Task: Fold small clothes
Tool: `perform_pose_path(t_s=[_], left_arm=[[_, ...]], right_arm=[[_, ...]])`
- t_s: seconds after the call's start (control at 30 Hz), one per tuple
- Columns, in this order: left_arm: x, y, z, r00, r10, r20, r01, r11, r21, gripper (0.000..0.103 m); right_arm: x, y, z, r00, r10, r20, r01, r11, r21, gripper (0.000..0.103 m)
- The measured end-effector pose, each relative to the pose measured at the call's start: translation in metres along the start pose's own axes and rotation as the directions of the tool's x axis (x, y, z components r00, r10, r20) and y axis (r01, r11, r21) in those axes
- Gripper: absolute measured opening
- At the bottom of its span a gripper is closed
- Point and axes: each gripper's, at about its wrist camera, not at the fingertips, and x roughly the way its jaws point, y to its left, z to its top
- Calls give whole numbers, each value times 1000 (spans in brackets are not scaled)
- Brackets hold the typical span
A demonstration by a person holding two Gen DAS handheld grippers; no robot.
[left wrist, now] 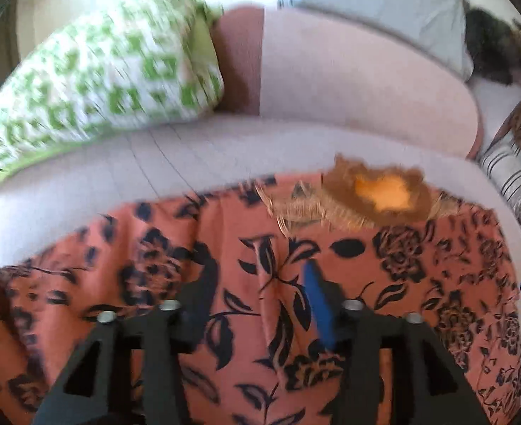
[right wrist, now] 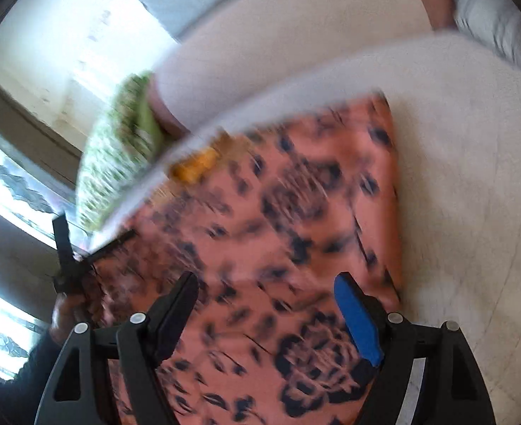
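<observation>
Holding both grippers over the orange floral garment point(left wrist: 331, 283), we see it spread flat on the pale sofa seat point(left wrist: 154, 170). Our left gripper point(left wrist: 256, 283) and right gripper point(right wrist: 267, 283) both have fingers wide apart, gripping nothing. A green patterned cushion point(left wrist: 94, 81) sits far left.

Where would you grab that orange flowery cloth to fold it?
Probably by an edge or corner, not the middle. The orange black-flowered cloth lies spread flat on the pale sofa cushion, so its right edge is the easiest to pinch, coming from the bare cushion side. The right claw is open above it.
</observation>
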Motion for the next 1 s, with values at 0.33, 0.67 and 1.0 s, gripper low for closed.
perform_pose_path(t_s=[0.33,0.67,1.0], left_arm=[[-147,186,-84,978,-46,205,164,776,-610,80],[-137,213,-116,993,-79,84,115,675,-729,80],[-92,202,-103,992,-118,-36,54,682,-729,4]], right_arm=[[-12,33,-37,988,-131,84,136,989,-55,87],[-6,67,-116,984,-179,-2,177,974,-140,87],[-21,66,-118,985,-170,33,172,979,-113,87]])
